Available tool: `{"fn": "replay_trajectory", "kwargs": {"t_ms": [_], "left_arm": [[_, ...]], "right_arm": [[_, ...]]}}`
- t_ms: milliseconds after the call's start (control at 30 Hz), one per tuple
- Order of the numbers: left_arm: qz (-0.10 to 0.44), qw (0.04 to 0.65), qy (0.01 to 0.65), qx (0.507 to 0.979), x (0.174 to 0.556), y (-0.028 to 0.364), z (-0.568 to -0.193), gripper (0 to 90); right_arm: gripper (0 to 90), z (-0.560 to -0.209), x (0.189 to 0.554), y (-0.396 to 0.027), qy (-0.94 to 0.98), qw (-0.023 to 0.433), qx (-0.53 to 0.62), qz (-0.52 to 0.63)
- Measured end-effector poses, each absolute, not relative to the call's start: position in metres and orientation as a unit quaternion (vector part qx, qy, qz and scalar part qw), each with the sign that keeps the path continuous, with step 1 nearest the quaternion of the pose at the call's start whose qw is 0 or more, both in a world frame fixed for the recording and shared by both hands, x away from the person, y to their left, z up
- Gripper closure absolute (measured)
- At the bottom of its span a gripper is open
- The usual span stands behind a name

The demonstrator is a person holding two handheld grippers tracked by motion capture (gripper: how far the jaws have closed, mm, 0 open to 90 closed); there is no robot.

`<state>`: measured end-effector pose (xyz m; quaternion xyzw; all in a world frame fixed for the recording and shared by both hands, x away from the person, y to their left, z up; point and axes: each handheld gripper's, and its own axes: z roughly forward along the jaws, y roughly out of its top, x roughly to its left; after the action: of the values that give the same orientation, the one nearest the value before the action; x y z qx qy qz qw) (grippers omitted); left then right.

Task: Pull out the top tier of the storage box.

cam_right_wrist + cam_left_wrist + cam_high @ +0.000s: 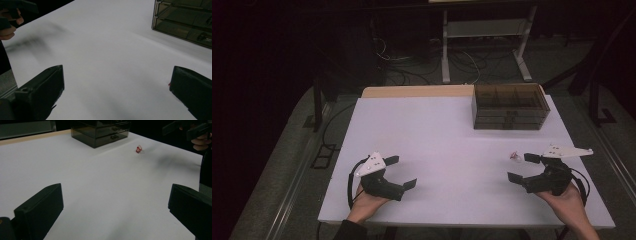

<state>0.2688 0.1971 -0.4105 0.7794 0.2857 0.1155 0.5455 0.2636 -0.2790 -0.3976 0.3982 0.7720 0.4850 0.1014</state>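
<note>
Both grippers are hovering low over the white table [452, 145] with fingers spread wide, gripping nothing. The small red object [514, 156] is lying just beside the right gripper [523, 168], well apart from the left gripper [401, 172]. The smoky drawer box [510, 106] is sitting at the far edge.

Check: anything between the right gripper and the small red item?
Nothing. In the high view, bare white table separates the right gripper from the small red item beside its far jaw.

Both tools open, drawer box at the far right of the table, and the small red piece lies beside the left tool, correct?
Not quite: the small red piece lies beside the right tool, as the high view shows. Both tools are open, left tool included, and the drawer box sits far right.
</note>
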Motion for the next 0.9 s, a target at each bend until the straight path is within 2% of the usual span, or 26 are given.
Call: {"fn": "replay_trajectory", "kwargs": {"t_ms": [900], "left_arm": [[0.116, 0.545, 0.287, 0.78, 0.269, 0.197, -0.411, 0.0]], "right_arm": [[0.0, -0.377, 0.283, -0.282, 0.775, 0.094, 0.4, 0.48]]}}
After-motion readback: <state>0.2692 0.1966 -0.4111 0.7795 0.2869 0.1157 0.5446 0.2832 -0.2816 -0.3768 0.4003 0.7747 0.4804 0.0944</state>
